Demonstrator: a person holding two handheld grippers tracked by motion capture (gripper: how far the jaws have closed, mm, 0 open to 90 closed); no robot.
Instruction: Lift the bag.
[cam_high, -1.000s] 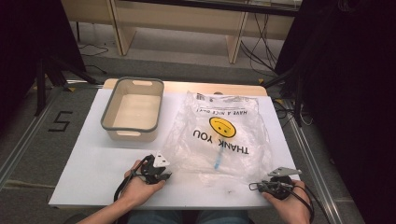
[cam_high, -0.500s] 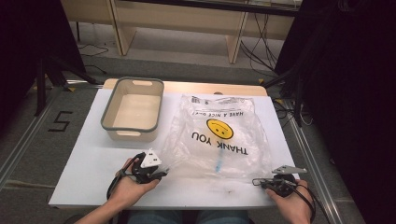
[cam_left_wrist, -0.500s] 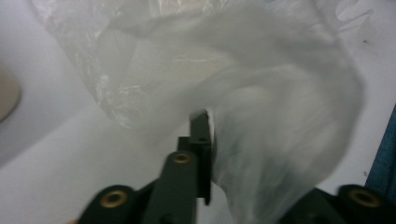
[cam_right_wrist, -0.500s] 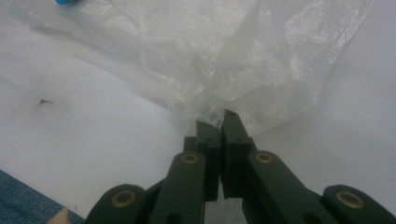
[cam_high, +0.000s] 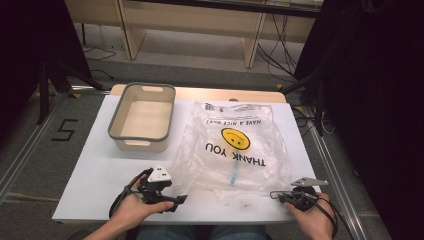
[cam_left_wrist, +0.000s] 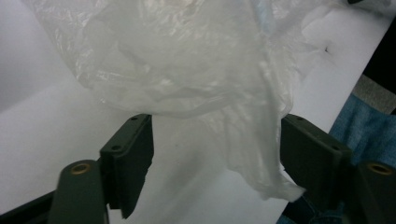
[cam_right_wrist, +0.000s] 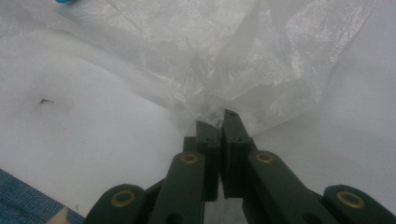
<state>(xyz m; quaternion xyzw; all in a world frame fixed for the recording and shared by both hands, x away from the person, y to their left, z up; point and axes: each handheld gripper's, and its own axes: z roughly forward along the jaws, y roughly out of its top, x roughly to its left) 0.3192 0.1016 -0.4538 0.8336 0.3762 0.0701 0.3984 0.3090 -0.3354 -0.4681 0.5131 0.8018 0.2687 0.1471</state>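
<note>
Clear plastic bag (cam_high: 234, 150), printed with a smiley and "THANK YOU", lies flat on the white table (cam_high: 95, 175), just right of the grey-rimmed bin (cam_high: 142, 117). Right gripper (cam_right_wrist: 217, 119): jaws pressed together on the bag's near right corner; film bunches at the tips. Left gripper (cam_left_wrist: 217, 154): jaws have just been opening and stand wide, a loose fold of the bag's near left corner hanging between them, apparently grazing the right-hand pad (cam_left_wrist: 310, 158), though the film blurs there. A small blue item (cam_high: 233, 175) shows inside the bag.
</note>
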